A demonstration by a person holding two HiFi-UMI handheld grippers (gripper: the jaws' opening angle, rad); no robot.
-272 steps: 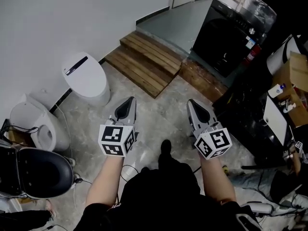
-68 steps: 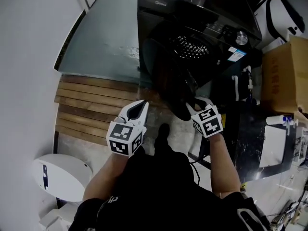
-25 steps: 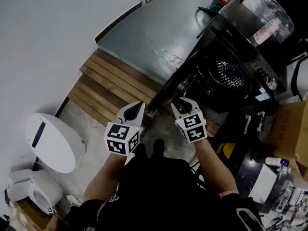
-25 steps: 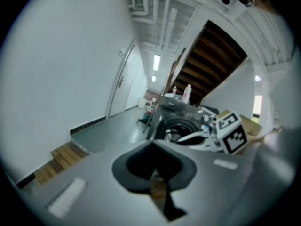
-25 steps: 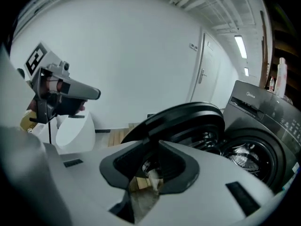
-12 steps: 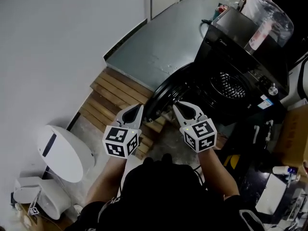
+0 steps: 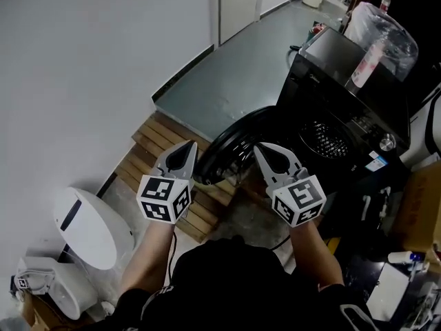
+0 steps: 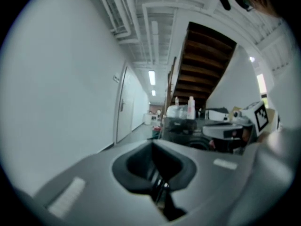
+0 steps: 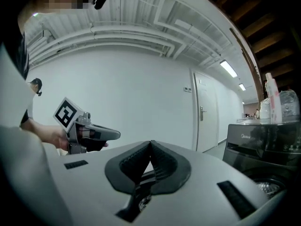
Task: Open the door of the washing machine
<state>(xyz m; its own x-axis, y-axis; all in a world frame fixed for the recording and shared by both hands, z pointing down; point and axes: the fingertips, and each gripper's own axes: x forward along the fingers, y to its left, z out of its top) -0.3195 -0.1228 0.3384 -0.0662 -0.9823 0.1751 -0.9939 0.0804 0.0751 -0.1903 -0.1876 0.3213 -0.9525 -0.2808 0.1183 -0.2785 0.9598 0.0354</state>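
L gripper [image 7: 189, 145] and R gripper [image 7: 262, 149] are hovering side by side in front of the person, both pointing roughly level toward the washing machine [image 7: 341, 67]. Neither is touching anything.

R gripper: jaws have just been closing and are now sitting clenched tip to tip w/ nothing between them, as the right gripper view shows. L gripper: its own view shows the pads meeting too, also empty.

The door [image 7: 222, 145], a dark round ring, is already standing swung out from the machine front. It's lying just ahead of and below both tips, between the two grippers. The drum opening [image 7: 324, 140] is showing ahead and to the right of the R gripper. A wooden step [image 7: 155, 147] is lying under and to the left of the L gripper, and a toilet [image 7: 86, 226] is sitting back and left of it.

Judgement: the job is looking about done, w/ only a wider swing left, if any. To do that well:
- Use the shut R tip as a pusher on the rim's free edge, not on the glass.
- Follow the door's arc rather than shoving straight.
- Ease off as resistance is building, so the hinge isn't getting forced.
- Keep the L gripper clear of the door's path.
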